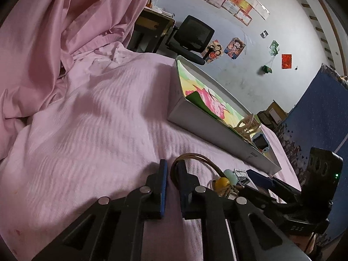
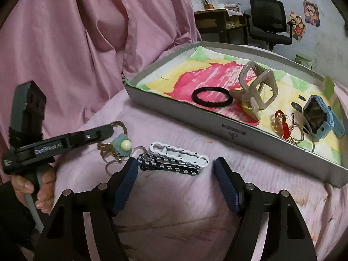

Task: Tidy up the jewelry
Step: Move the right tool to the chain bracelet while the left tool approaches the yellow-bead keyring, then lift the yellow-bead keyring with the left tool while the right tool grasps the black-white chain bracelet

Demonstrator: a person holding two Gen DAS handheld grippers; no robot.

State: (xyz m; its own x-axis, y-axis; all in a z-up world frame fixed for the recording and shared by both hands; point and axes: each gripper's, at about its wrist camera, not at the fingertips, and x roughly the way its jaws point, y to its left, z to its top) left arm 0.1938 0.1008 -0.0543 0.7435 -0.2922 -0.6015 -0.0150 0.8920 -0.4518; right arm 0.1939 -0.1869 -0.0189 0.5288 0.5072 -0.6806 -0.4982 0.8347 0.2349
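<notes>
Right wrist view, nearest first: the right gripper (image 2: 176,182) hangs spread wide and empty above the pink bed sheet (image 2: 184,217), its jaws bracketing two hair clips lying side by side, a dark patterned clip (image 2: 169,167) and a white clip (image 2: 180,153). Just left of them the left gripper (image 2: 107,130), held by a person's hand (image 2: 32,187), is pressed together on the brown cord bracelet (image 2: 113,145) with its pale green flower bead (image 2: 122,145); in the left wrist view the cord loop (image 1: 191,158) looks caught at the finger, with an amber bead (image 1: 221,182) trailing behind. My worry is that the pinch holds only a strand, so the bracelet could slip or snag the clips when lifted, and the soft sheet may let the right jaws gather fabric along with a clip. Farther off, the grey tray (image 2: 217,117) already holds a black ring bangle (image 2: 211,97), beige bangles (image 2: 258,89), a red charm on thin hoops (image 2: 285,124) and a blue watch (image 2: 319,117). How much cord sits between the left jaws is hidden, and the tray's right end is cut off.
</notes>
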